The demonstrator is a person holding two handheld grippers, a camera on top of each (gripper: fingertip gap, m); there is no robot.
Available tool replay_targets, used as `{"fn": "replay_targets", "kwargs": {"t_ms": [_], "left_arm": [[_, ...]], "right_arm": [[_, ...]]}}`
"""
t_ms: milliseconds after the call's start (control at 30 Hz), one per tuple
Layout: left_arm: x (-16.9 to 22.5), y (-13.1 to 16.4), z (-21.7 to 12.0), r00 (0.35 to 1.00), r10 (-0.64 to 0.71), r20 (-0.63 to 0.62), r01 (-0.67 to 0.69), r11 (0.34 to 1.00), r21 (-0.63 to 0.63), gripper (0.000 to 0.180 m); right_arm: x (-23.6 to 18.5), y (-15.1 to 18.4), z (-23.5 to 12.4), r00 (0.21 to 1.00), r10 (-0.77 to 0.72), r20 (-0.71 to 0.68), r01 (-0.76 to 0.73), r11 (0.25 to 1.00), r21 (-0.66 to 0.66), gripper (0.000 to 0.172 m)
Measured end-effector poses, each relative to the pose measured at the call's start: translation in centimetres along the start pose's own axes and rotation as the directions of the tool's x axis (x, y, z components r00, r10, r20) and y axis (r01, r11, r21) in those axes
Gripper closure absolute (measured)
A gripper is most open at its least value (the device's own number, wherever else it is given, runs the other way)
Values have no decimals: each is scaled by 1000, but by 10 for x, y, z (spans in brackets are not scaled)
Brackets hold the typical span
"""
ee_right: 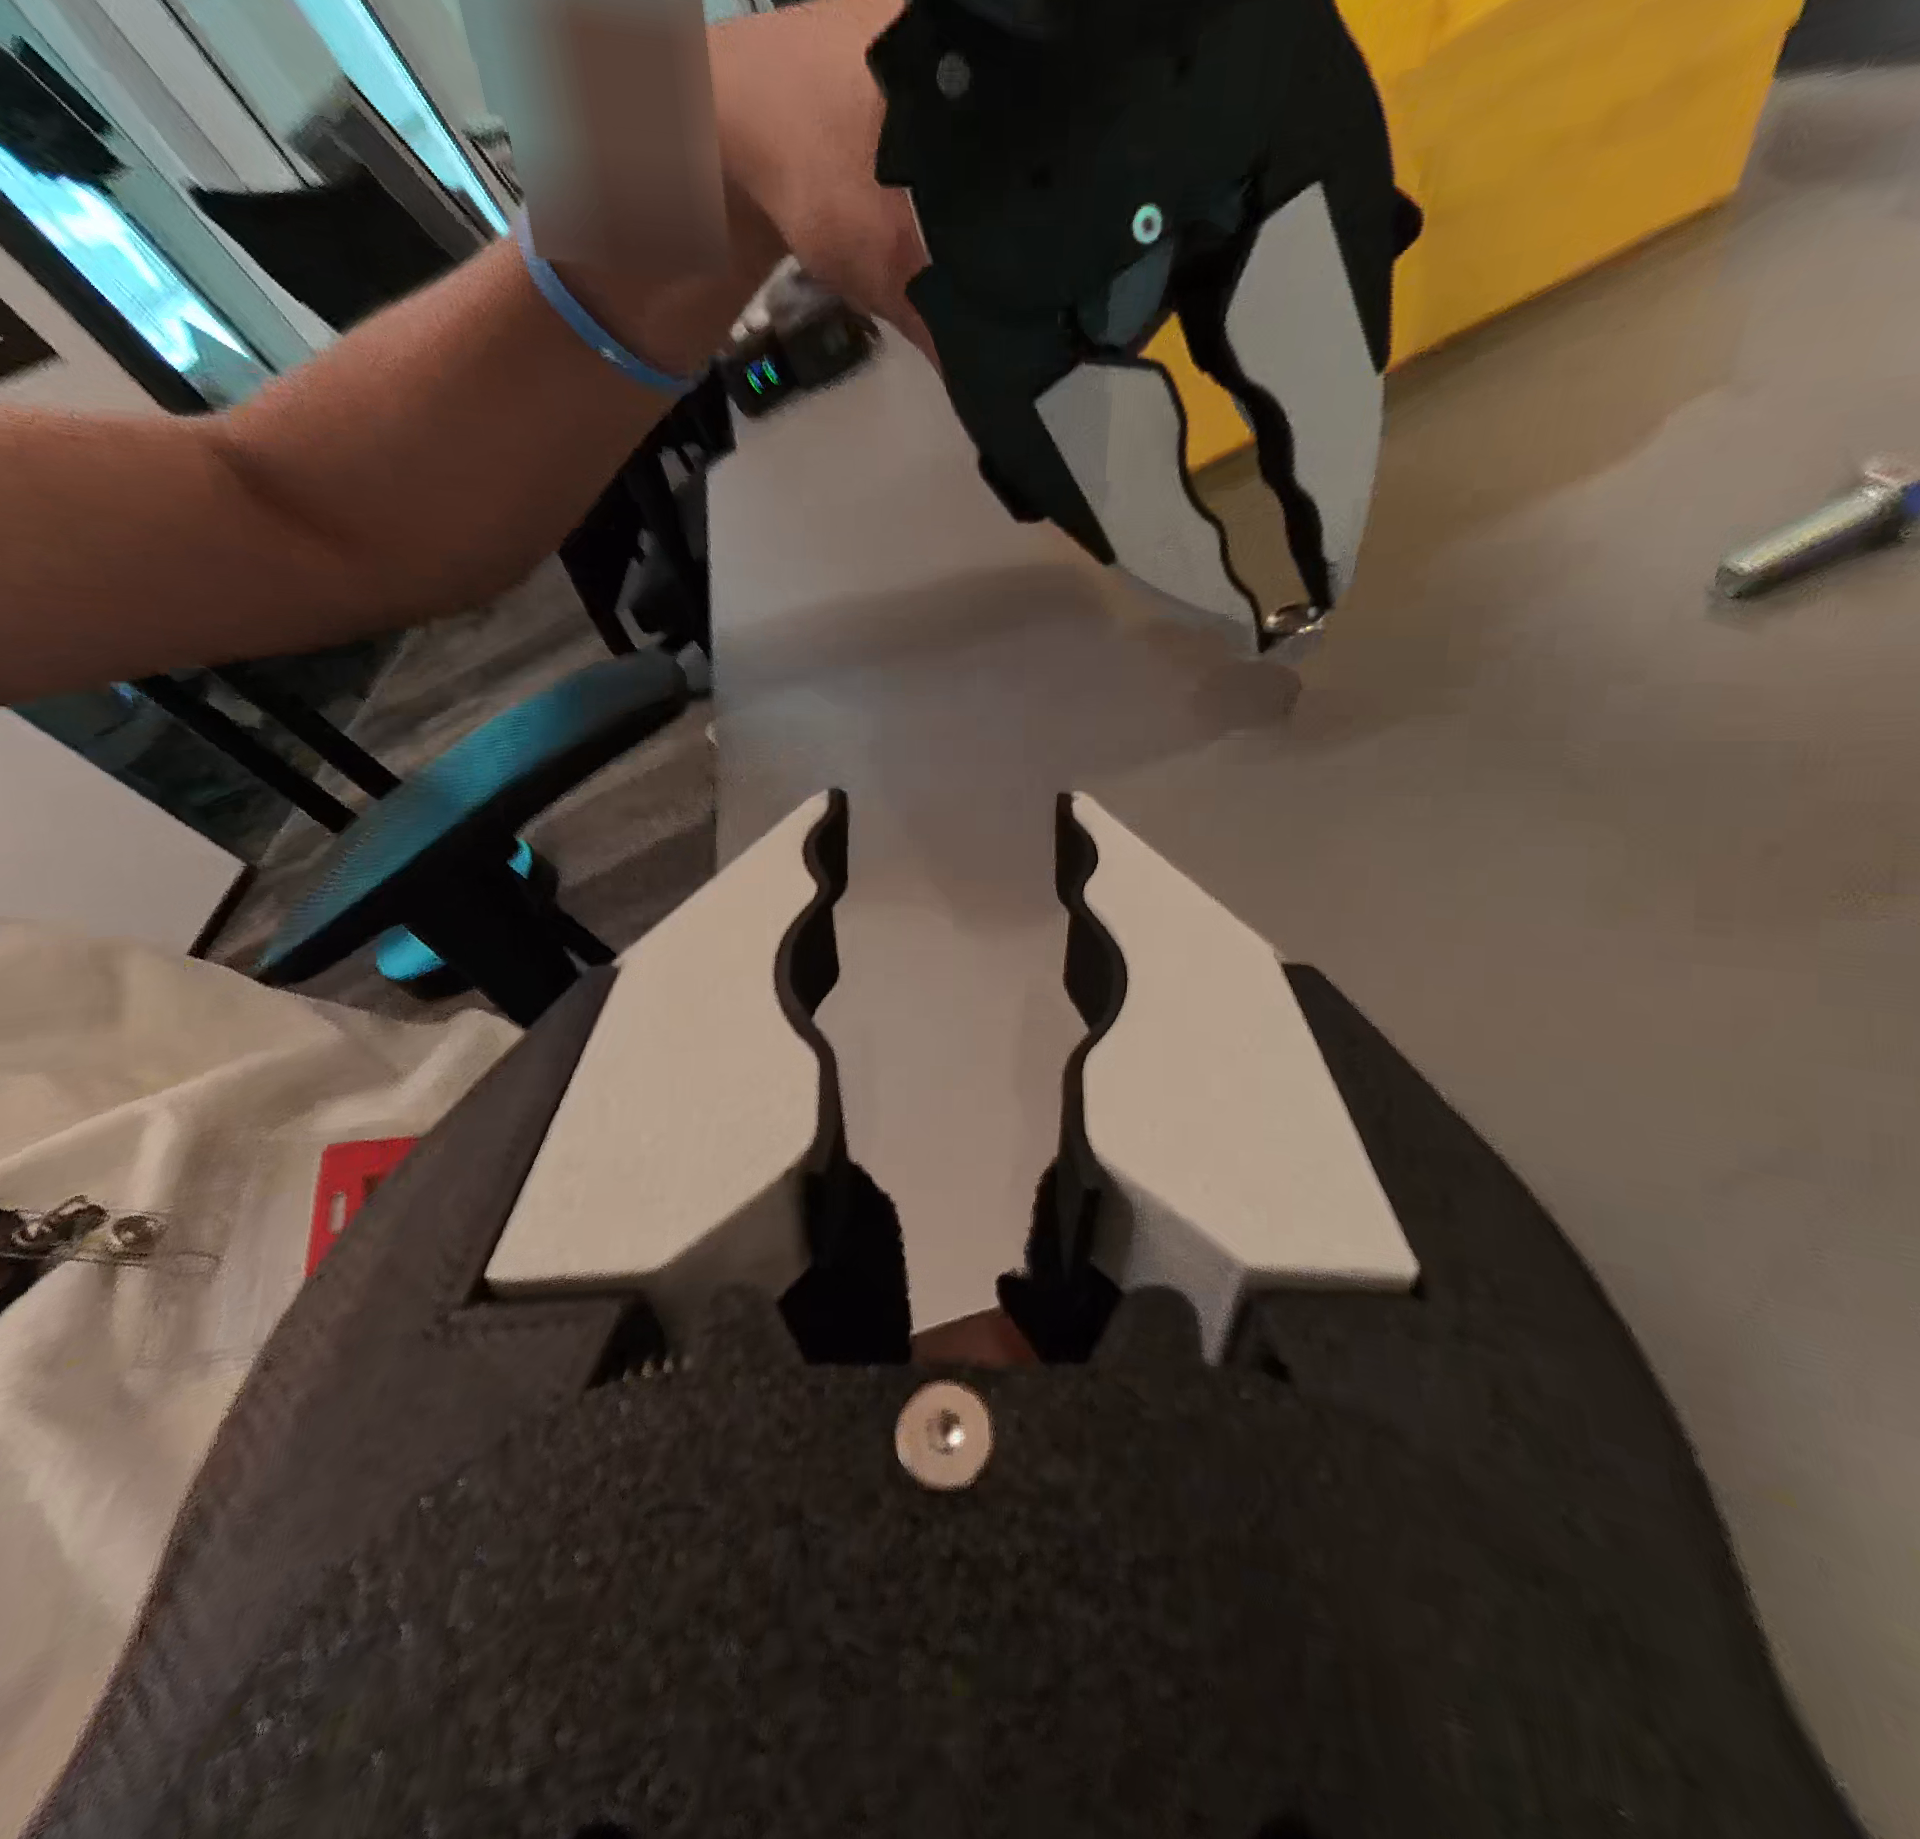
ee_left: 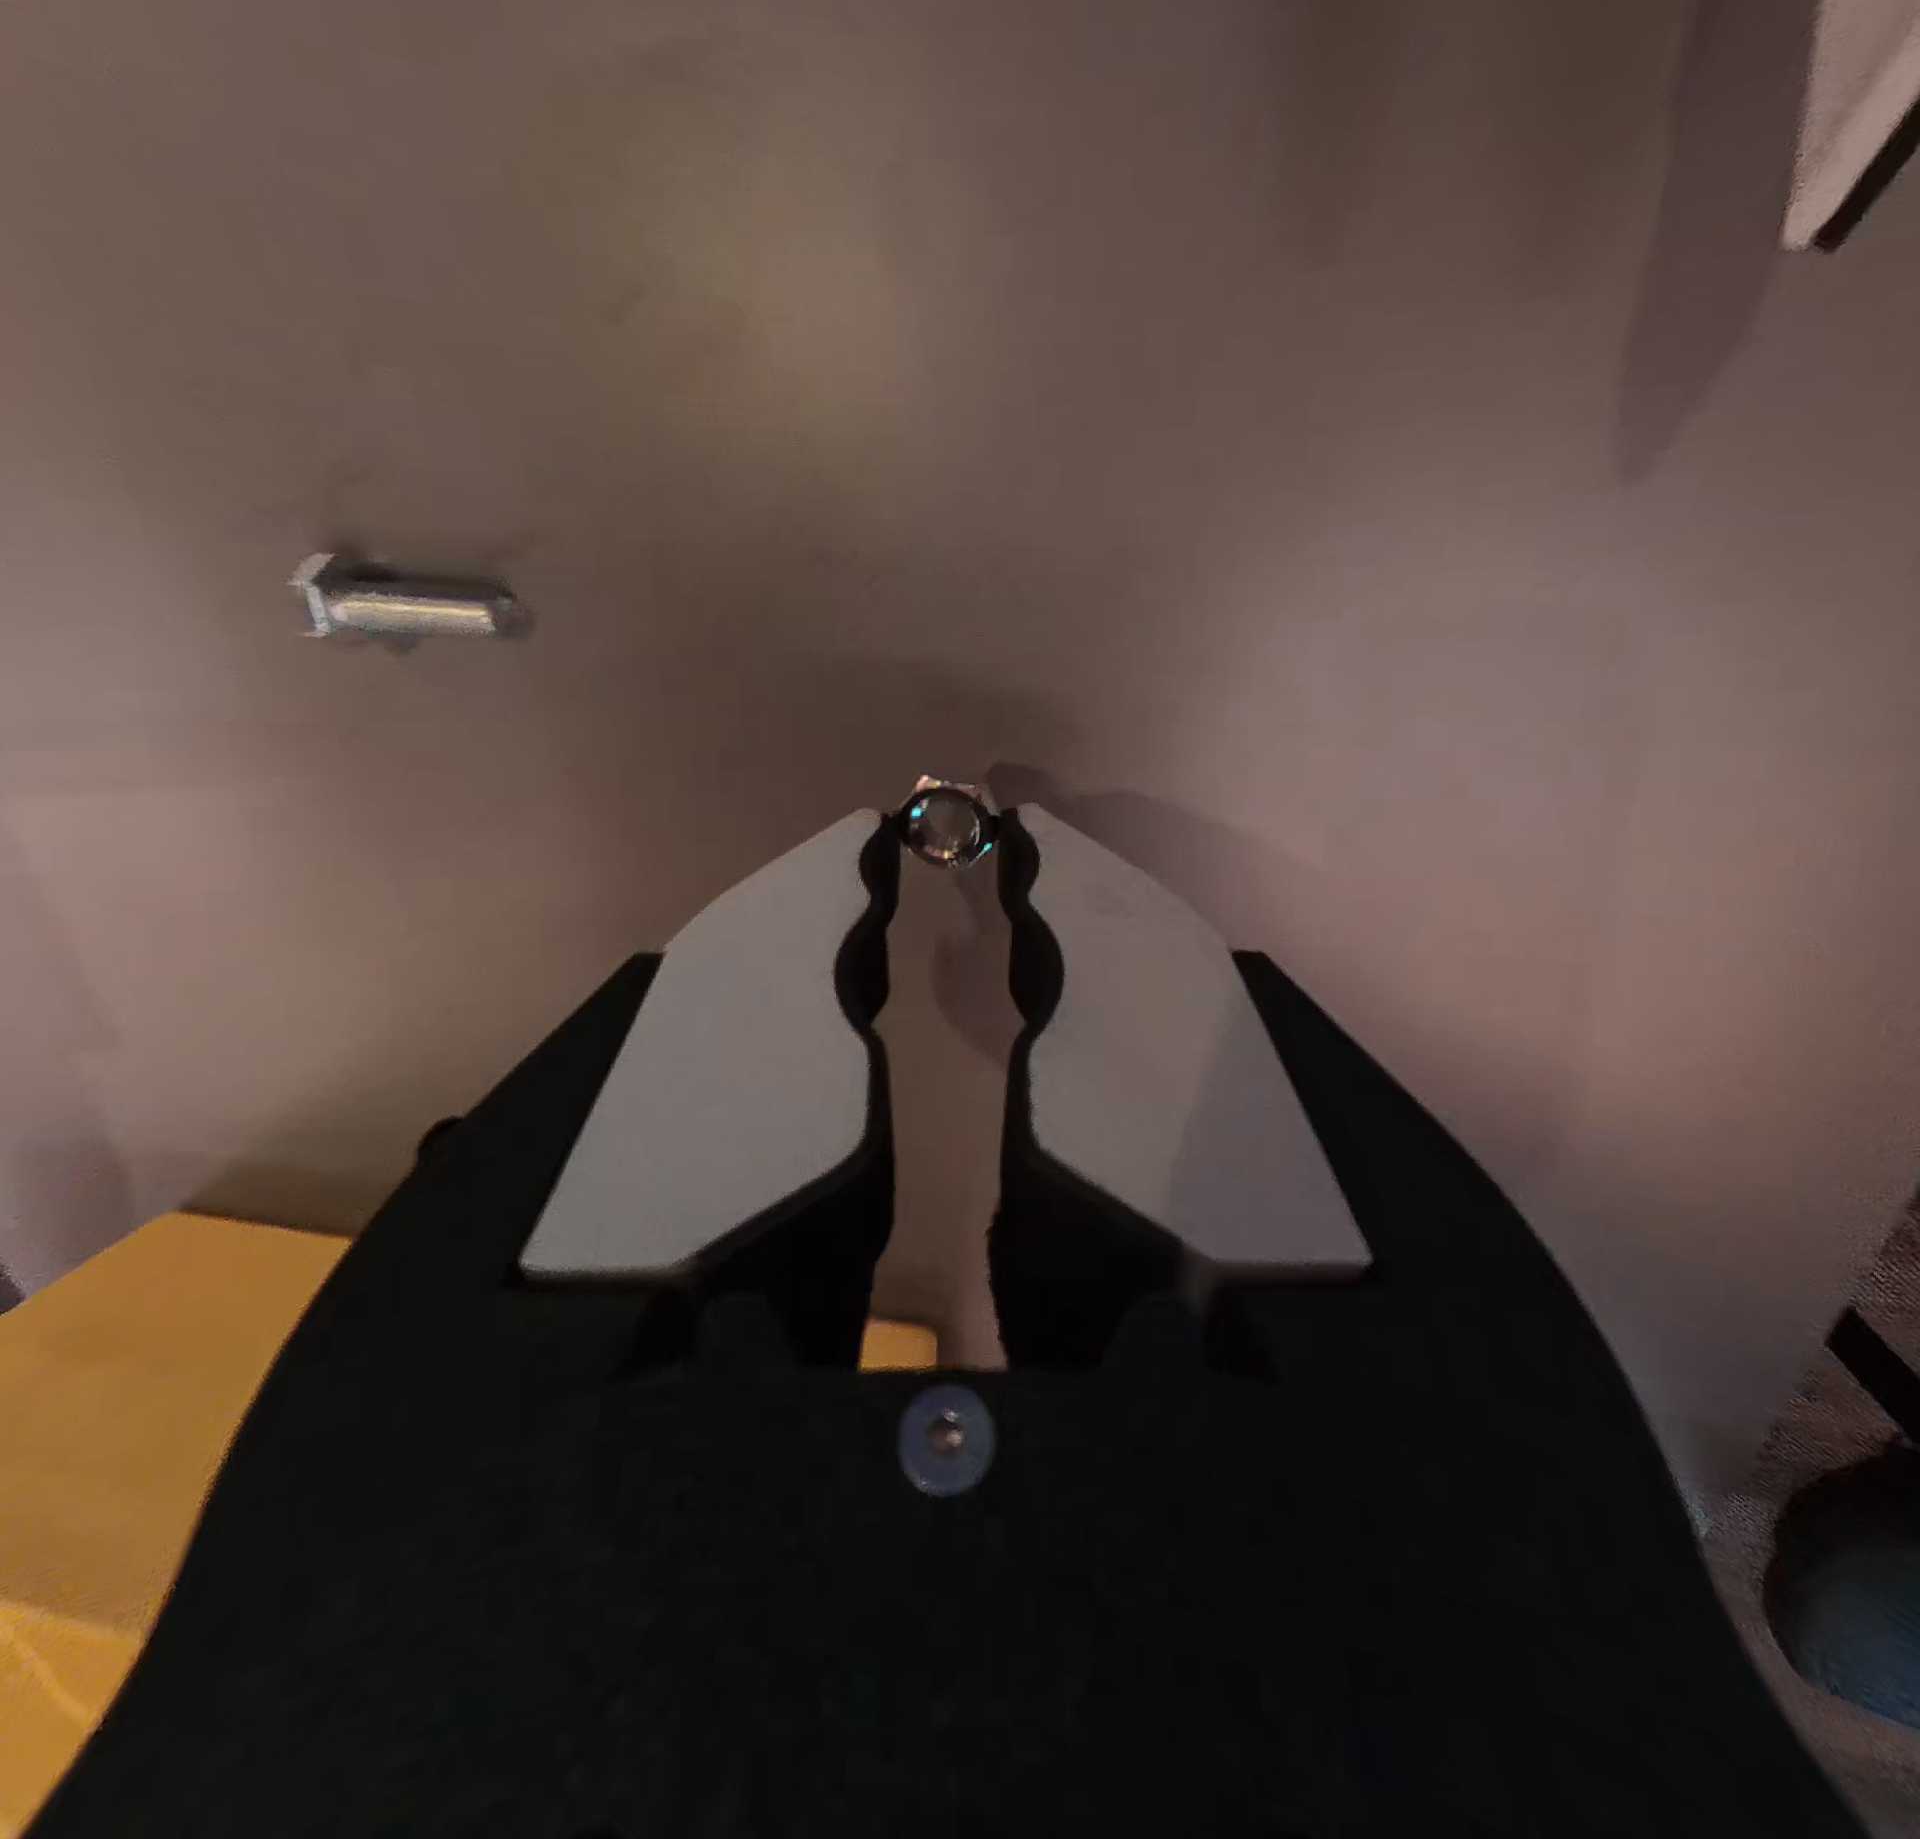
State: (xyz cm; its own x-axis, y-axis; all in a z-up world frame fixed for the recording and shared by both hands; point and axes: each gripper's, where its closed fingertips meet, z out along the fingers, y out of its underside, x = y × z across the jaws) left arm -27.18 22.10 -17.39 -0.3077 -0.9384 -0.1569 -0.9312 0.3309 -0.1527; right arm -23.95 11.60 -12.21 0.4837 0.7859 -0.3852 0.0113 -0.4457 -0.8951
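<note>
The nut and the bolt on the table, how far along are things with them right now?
Done: the left gripper has its fingertips closed on the small silver nut, just above the grey table. In hand: only that nut. Left: the silver bolt lies loose on the table, apart from the nut, and the right gripper is open and empty.

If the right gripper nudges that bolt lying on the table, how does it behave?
The bolt looks like solid metal, so probably stiff and heavy for its size. Its round shank lies flat on the smooth table, so it would likely roll, curving around its wider head. The shiny finish suggests it may slip in a light pinch by the right gripper.
</note>
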Motion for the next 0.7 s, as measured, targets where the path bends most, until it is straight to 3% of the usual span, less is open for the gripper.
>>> {"fn": "replay_targets", "kwargs": {"t_ms": [100,400,533,600,700], "left_arm": [[1,2,14,1000,-6,-7,6,1000,-9,163],[4,4,25,1000,-23,6,23,999,35,162],[-4,-8,16,993,-120,-3,119,984,130,136],[-26,-21,7,954,-297,-34,296,925,236,132],[-72,-25,7,775,-628,-70,612,718,331,131]], "right_arm": [[15,7,-3,996,-47,-72,41,996,-82,130],[31,7,-4,995,11,-96,-17,998,-58,130],[30,7,-4,996,8,-93,-12,999,-50,130],[29,7,-4,996,4,-89,-9,999,-50,130],[26,8,-2,997,-2,-78,-3,998,-58,130]]}}
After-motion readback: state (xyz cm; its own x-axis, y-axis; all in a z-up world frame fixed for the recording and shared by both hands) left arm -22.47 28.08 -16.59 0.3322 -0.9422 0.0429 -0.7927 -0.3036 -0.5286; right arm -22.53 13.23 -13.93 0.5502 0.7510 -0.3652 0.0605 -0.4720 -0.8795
